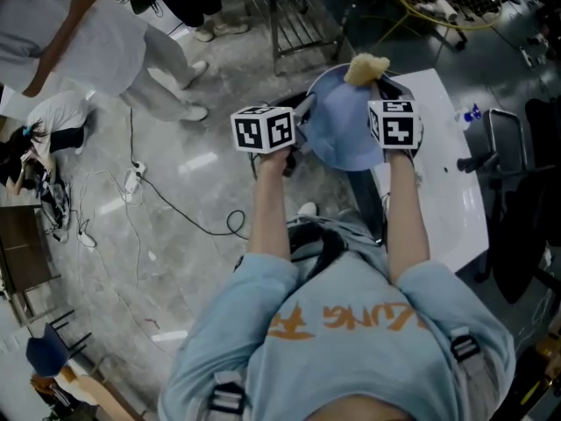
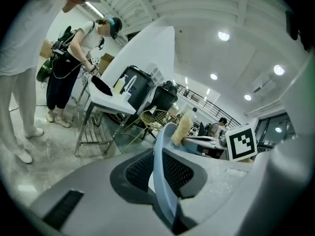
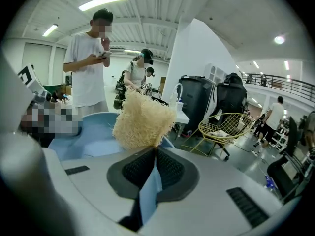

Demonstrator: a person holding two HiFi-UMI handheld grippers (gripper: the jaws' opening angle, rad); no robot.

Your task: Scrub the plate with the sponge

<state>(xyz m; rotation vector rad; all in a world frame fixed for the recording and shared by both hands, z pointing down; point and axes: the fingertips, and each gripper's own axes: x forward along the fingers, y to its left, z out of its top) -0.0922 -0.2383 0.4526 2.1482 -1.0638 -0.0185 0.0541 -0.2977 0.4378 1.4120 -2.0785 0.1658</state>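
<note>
Both grippers are clamped: the left gripper (image 2: 165, 181) pinches the rim of the blue plate (image 1: 346, 130), and the right gripper (image 3: 156, 154) pinches the sponge (image 3: 143, 124) at the plate's far edge, over the tabletop (image 1: 451, 174). In the head view, marker cubes (image 1: 263, 130) hide the jaws.

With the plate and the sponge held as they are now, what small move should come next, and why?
Probably the right gripper should drag the sponge from the rim across the face of the blue plate. The left gripper is clamped on the plate's edge and holds it up, and the sponge sits at the far rim, with the bare face beside it.
</note>
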